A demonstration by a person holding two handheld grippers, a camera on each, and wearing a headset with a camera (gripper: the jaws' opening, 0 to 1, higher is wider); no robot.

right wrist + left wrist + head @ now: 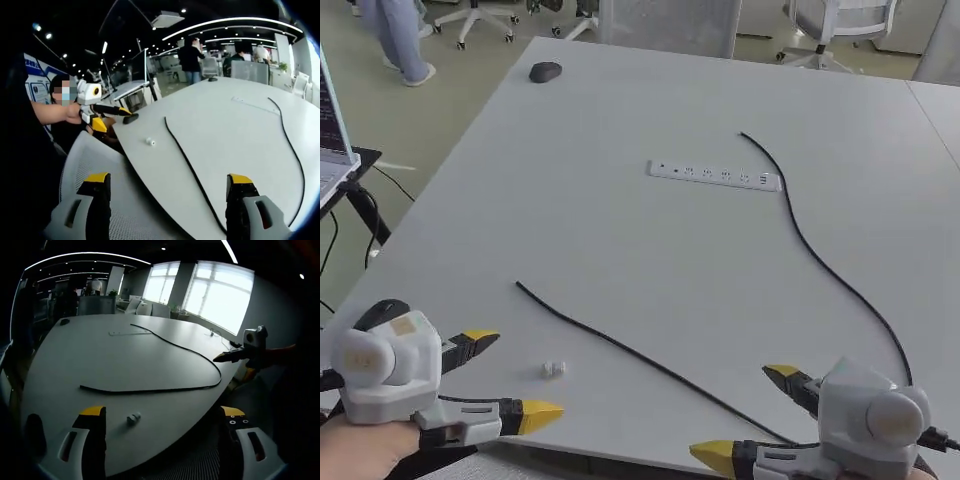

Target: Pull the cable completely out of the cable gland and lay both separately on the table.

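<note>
Spread wide and gripping nothing: left gripper (520, 373) at the near-left edge of the white table (620, 230), right gripper (740, 413) at the near-right edge. Lying flat and apart from each other: the black cable (650, 362) (one long line, slanting down to the near edge, then curving back up past the power strip (715, 175)) and the small white cable gland (553, 369), near the left gripper's jaws and on the near side of the cable.
</note>
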